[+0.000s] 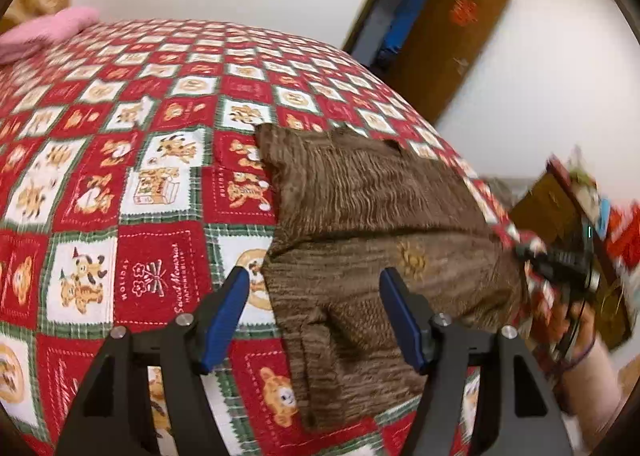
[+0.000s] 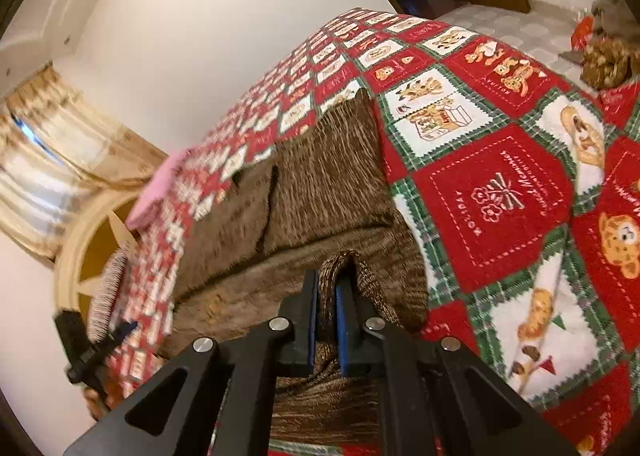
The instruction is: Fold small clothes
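A small brown knitted garment (image 1: 360, 216) lies on the red, white and green patterned bedspread (image 1: 120, 176), partly folded with a crease across its middle. My left gripper (image 1: 316, 288) is open and empty, hovering just above the garment's near left part. My right gripper (image 2: 328, 288) is shut on a pinched-up fold of the brown garment (image 2: 320, 184), lifting that edge slightly. The right gripper also shows blurred at the right edge of the left wrist view (image 1: 560, 268). The left gripper shows at the left edge of the right wrist view (image 2: 100, 332).
A pink cloth (image 1: 44, 32) lies at the far left corner of the bed. A brown door (image 1: 448, 44) stands open in the white wall beyond the bed. A curtained window (image 2: 52, 160) and clutter on the floor (image 2: 604, 52) show in the right wrist view.
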`<action>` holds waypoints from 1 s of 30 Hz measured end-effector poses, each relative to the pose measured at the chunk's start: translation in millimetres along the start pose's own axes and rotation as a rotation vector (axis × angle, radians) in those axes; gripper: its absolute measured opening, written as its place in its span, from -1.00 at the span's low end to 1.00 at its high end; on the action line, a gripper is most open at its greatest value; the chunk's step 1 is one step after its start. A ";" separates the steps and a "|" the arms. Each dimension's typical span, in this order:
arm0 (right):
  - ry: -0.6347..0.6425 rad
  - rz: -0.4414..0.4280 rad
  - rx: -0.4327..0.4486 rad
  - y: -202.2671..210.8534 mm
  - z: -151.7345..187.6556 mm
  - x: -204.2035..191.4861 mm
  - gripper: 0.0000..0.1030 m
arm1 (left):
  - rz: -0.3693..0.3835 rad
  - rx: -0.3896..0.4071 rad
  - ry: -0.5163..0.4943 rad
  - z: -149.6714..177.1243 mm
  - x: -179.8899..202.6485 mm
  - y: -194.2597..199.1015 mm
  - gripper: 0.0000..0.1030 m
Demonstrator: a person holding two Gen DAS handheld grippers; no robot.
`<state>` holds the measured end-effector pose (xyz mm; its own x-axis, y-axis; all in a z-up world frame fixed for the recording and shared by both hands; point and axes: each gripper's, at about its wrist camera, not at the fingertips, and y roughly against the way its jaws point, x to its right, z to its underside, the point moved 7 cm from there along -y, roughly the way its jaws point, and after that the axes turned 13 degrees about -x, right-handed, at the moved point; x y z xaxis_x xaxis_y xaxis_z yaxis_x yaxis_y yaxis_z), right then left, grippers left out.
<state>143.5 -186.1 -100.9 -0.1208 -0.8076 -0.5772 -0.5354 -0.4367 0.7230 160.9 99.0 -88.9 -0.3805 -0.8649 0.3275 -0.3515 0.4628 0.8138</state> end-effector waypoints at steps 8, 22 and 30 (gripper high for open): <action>-0.029 -0.094 0.102 24.0 1.3 -10.4 0.32 | -0.130 -0.163 -0.340 29.1 13.3 -24.6 0.35; -0.070 -0.124 0.177 70.0 19.8 -6.3 0.32 | 0.098 -0.180 -0.277 -8.9 31.7 -79.7 -0.06; -0.077 -0.095 0.155 59.1 33.8 -1.9 0.32 | 0.234 -0.146 -0.102 -3.8 21.7 -75.5 -0.05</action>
<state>83.8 -197.0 -69.9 -0.1235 -0.7303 -0.6718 -0.6692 -0.4386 0.5999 182.4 44.5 -141.4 -0.5234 -0.7105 0.4703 -0.1203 0.6081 0.7847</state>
